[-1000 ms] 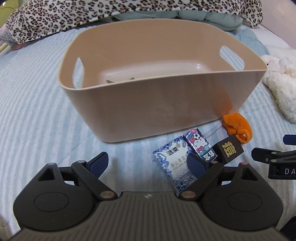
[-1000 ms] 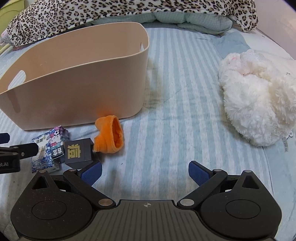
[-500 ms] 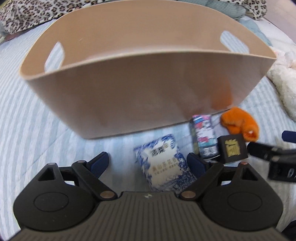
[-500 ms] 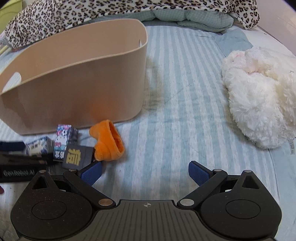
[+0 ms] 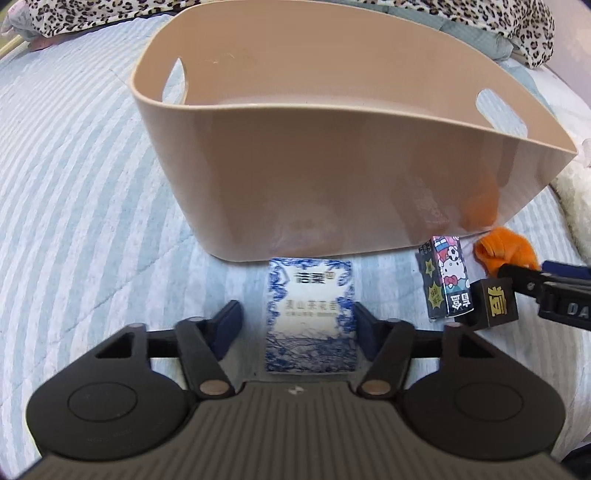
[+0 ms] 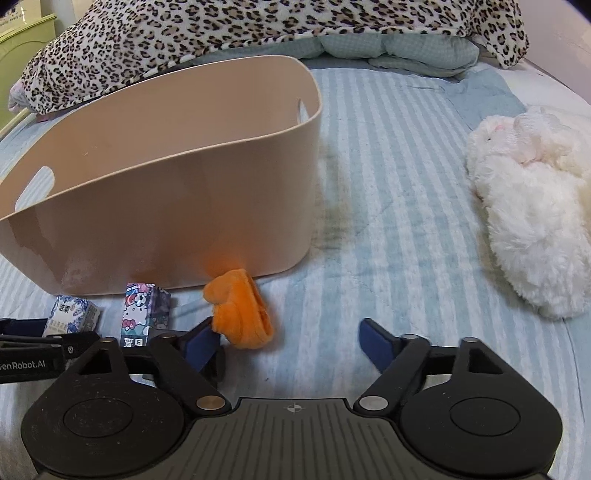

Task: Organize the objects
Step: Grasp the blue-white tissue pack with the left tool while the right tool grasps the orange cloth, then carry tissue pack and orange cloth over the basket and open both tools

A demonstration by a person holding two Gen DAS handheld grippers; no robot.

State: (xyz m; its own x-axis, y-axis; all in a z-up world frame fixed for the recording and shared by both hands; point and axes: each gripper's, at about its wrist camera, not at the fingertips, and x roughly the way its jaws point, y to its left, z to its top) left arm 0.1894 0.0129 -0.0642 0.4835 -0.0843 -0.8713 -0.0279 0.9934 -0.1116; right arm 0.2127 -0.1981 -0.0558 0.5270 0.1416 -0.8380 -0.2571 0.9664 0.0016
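Observation:
A blue-and-white patterned box lies on the striped bed in front of the beige basket. My left gripper is open and straddles the box, right pad beside its edge, left pad apart. A cartoon-cat box, a black cube with a gold character and an orange sock lie to the right. In the right wrist view my right gripper is open; its left finger is beside the orange sock and hides the cube. The cat box and patterned box show at left.
A white plush toy lies on the bed at the right. A leopard-print blanket and a green pillow lie behind the basket. The left gripper's arm reaches in at the lower left of the right wrist view.
My left gripper has moved right and down over the patterned box, which now lies between its fingers. My right gripper has moved forward toward the orange sock; both stay open.

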